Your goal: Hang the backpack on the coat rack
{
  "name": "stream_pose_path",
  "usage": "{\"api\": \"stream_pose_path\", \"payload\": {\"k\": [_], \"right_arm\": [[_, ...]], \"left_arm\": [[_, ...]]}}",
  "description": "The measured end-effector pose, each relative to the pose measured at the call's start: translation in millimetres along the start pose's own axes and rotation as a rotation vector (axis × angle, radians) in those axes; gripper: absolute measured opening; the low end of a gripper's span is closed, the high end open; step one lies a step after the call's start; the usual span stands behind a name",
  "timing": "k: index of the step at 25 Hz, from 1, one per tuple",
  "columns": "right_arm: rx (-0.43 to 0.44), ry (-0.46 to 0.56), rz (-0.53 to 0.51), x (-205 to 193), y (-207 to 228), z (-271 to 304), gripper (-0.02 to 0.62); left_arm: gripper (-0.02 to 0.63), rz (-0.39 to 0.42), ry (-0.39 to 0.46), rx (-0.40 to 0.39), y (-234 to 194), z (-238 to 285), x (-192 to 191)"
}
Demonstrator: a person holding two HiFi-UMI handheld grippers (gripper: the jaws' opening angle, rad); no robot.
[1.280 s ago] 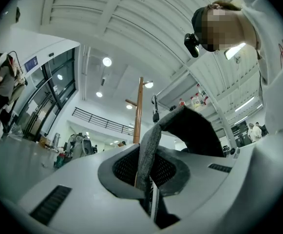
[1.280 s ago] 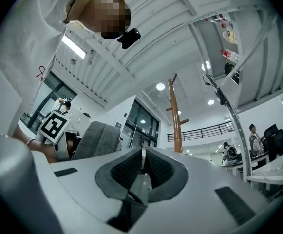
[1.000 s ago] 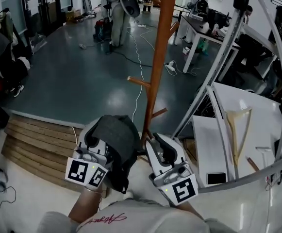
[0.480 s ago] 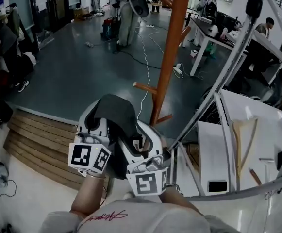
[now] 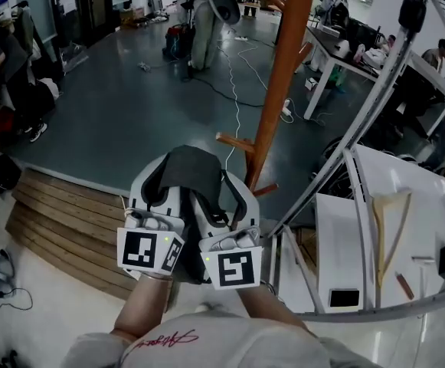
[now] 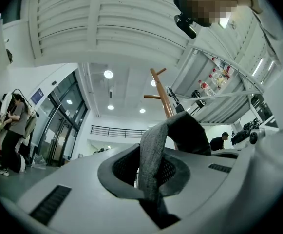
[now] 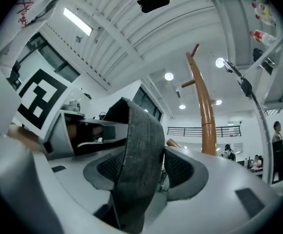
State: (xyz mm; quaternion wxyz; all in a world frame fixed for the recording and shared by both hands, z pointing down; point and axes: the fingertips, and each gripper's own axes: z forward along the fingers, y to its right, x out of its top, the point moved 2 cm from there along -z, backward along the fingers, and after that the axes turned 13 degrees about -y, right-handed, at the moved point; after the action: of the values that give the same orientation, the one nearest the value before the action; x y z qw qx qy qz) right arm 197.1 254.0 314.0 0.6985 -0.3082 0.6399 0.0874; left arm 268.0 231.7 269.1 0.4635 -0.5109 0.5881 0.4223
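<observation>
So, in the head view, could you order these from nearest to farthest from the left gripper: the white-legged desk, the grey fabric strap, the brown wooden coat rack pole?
1. The grey fabric strap: clamped between the fingers of the left gripper.
2. The brown wooden coat rack pole: just beyond, on the right.
3. The white-legged desk: farthest, upper right, behind the pole.

right gripper (image 7: 148, 168) jaws just popped wide open, grey backpack strap (image 7: 141, 130) standing between the fingers, nearer the left one, left gripper (image 7: 83, 133) out past the left finger, wooden coat rack (image 7: 207, 116) beyond the right finger
</observation>
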Motion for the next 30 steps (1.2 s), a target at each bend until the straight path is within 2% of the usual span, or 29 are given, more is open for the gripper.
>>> {"api": "stream_pose_path", "payload": {"k": [4, 5, 6, 10, 12, 17, 19, 22, 27, 30], "right_arm": [[-0.049, -0.010, -0.079, -1.0, 17.6, -0.6, 0.221], [-0.054, -0.015, -0.110, -0.3, 20.2, -1.8, 0.124], [-0.058, -0.014, -0.138, 2.4, 23.1, -3.2, 0.064], [-0.062, 0.006, -0.162, 24.1, 41.2, -12.1, 0.054], [-0.048, -0.019, -0.156, 33.9, 50.6, -13.5, 0.052], [0.007, -0.059, -0.101, 48.0, 68.9, -3.3, 0.052], [0.014, -0.081, -0.077, 44.7, 73.1, 0.4, 0.052], [0.017, -0.120, -0.048, 35.1, 77.8, 6.8, 0.052], [0.050, -0.162, 0.028, 14.0, 73.6, 15.0, 0.057], [0.057, -0.183, 0.066, 3.6, 71.2, 17.9, 0.058]], "left_arm": [[0.034, -0.005, -0.029, 0.013, -11.8, 3.1, -5.9], [0.034, 0.000, -0.037, 0.015, -15.5, 4.7, -6.0], [0.034, 0.009, -0.045, 0.011, -17.5, 6.9, -5.0], [0.034, 0.079, -0.042, -0.059, -10.5, 23.3, 11.5], [0.034, 0.111, -0.036, -0.101, -8.9, 34.8, 25.1], [0.034, 0.227, -0.083, -0.214, -7.9, 76.5, 43.6], [0.034, 0.242, -0.105, -0.267, -3.7, 92.3, 42.4], [0.034, 0.221, -0.163, -0.334, 0.9, 114.1, 29.4], [0.034, 0.106, -0.264, -0.434, 5.4, 134.7, -7.2], [0.034, 0.118, -0.318, -0.472, 11.4, 144.4, -23.9]]}}
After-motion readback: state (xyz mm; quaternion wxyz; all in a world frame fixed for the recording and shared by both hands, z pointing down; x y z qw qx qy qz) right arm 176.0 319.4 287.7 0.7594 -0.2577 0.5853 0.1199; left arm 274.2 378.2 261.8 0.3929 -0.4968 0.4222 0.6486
